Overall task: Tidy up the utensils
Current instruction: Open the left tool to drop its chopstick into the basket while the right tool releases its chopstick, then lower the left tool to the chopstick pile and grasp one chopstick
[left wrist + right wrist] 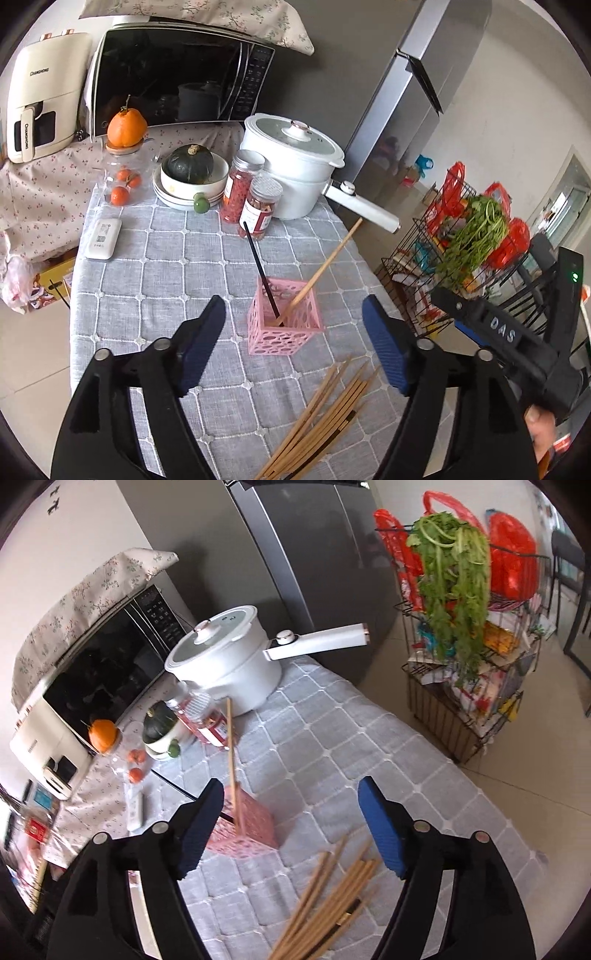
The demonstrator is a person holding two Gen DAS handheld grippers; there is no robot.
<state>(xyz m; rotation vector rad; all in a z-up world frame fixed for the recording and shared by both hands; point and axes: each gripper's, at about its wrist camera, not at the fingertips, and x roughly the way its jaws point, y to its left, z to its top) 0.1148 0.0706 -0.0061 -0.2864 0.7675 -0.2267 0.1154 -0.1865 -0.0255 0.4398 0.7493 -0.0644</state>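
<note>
Loose wooden chopsticks (pixel 332 901) lie just short of the pink perforated plastic holder (pixel 245 829), lengthwise toward it; right gripper (pixel 291 827) nearer, both fingers spread, empty.

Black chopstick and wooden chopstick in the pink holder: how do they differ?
The black chopstick is dark and leans up-left; the wooden chopstick is pale tan and leans up-right, its tip reaching further up the picture. Both stand tilted in the pink holder, lower ends inside.
</note>
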